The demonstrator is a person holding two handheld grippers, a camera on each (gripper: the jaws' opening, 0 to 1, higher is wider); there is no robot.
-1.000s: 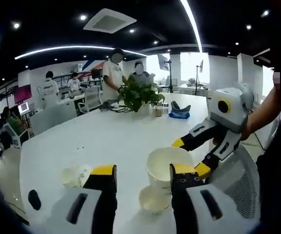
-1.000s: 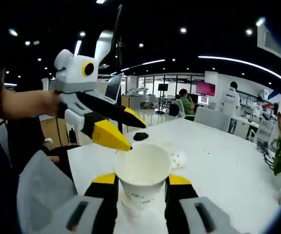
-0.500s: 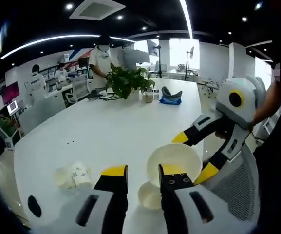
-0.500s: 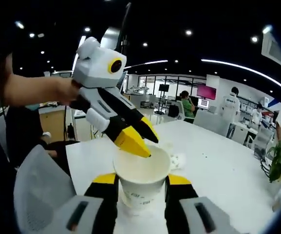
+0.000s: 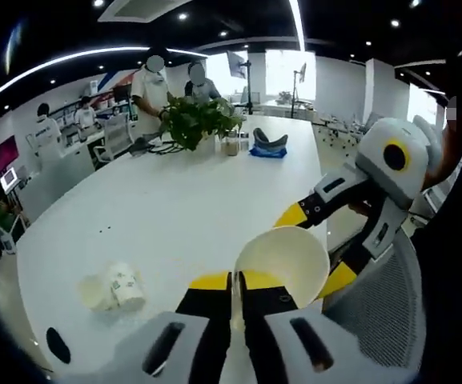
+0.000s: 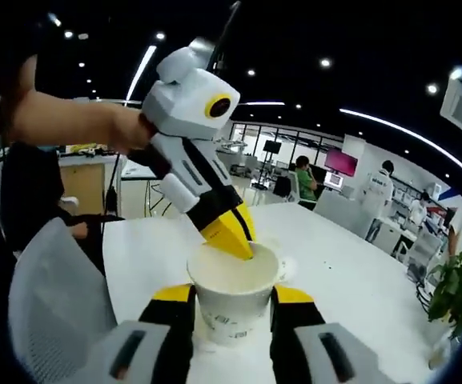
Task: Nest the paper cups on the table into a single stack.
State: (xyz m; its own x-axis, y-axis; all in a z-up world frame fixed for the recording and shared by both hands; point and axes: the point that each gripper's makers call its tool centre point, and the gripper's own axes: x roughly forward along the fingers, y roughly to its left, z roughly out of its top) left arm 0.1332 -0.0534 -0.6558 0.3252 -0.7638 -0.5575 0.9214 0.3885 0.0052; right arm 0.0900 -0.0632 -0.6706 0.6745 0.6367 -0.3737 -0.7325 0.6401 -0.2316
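Note:
A white paper cup (image 5: pixel 283 252) is held upright just above the white table (image 5: pixel 174 208). My right gripper (image 5: pixel 315 247) enters from the right, its yellow-tipped jaws shut on the cup's two sides. My left gripper (image 5: pixel 237 284) is shut on the cup's near rim, jaws pressed together. In the right gripper view, my right gripper (image 6: pixel 232 294) clasps the cup (image 6: pixel 235 308), and the left gripper (image 6: pixel 235 236) reaches down from the upper left with its tips on the far rim. Two crumpled cups (image 5: pixel 117 288) lie on their sides at the left.
A potted plant (image 5: pixel 192 118), small jars and a blue item (image 5: pixel 267 148) stand at the table's far end, where people stand. A small black object (image 5: pixel 56 344) lies near the front edge. A grey mesh chair (image 6: pixel 50 312) is beside the table.
My left gripper's jaws have closed from wide apart onto the cup's rim. The left gripper has come down to the cup held by the right gripper.

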